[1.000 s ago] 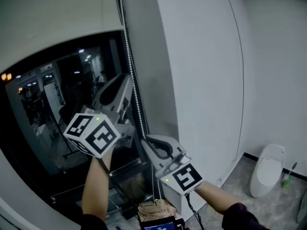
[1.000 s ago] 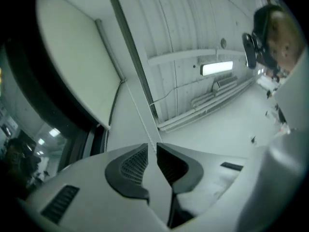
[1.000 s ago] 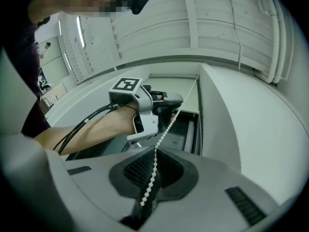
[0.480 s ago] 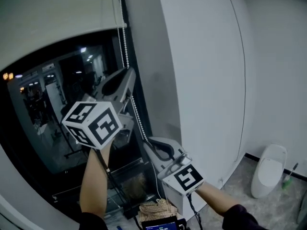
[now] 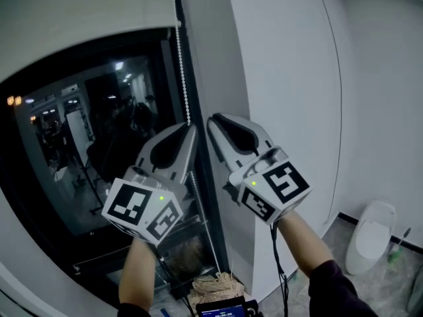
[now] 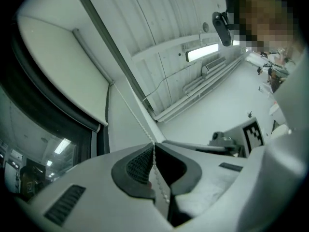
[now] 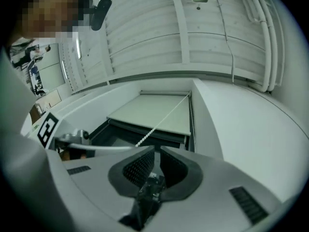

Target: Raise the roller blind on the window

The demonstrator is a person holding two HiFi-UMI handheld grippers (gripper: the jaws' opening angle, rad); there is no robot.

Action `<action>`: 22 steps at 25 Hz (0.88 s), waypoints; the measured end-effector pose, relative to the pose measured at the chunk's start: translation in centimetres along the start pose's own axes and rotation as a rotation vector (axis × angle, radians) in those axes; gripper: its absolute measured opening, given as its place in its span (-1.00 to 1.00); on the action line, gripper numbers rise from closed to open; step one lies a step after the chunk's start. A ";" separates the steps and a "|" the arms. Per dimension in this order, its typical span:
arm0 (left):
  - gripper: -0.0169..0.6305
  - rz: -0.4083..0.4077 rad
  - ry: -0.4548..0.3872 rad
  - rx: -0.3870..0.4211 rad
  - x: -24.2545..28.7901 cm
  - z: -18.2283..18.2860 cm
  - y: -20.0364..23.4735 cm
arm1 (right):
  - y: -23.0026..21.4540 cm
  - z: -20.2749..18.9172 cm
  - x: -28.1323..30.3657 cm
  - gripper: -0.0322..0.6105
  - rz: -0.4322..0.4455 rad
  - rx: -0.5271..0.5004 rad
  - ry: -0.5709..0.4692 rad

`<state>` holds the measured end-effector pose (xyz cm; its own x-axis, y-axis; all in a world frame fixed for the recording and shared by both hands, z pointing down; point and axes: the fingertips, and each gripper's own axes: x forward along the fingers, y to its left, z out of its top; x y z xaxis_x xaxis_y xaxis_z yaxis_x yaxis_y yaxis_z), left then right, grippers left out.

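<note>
I'm working in what looks like a workspace in an industrial-style building. Overhead, a ribbed ceiling [image 6: 159, 13] carries exposed pipes [image 6: 205, 81] and a strip light [image 6: 203, 52]. Plain white walls [image 5: 291, 78] frame a large dark window [image 5: 79, 150] on the left. Grey speckled floor [image 5: 390, 282] lies near right.

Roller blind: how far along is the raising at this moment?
Done: the roller blind hangs with its bottom bar high, leaving most of the dark window glass uncovered. In hand: the left claw is shut on the bead chain. The right claw, beside it, stands slightly apart with no chain between its jaws. Left: fabric covers the window's top, so more pulls look likely.
</note>
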<state>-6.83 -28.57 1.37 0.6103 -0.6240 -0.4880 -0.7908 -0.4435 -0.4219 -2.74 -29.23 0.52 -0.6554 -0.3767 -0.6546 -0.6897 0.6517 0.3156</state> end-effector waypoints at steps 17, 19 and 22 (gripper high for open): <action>-0.88 0.217 -0.065 0.147 -3.8 0.3 1.2 | 1.1 2.0 1.0 -0.84 -0.027 -0.083 -0.045; -0.88 0.234 -0.075 0.117 -4.7 0.2 1.5 | 1.8 1.9 1.0 -0.84 -0.024 -0.091 -0.041; -0.89 0.258 -0.084 0.112 -4.6 0.3 2.0 | 2.2 1.7 1.1 -0.84 -0.028 -0.130 -0.020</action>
<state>-11.18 -26.40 2.55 0.3953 -0.6493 -0.6497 -0.9131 -0.2009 -0.3549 -4.47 -27.09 -0.61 -0.6301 -0.3790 -0.6777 -0.7424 0.5497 0.3829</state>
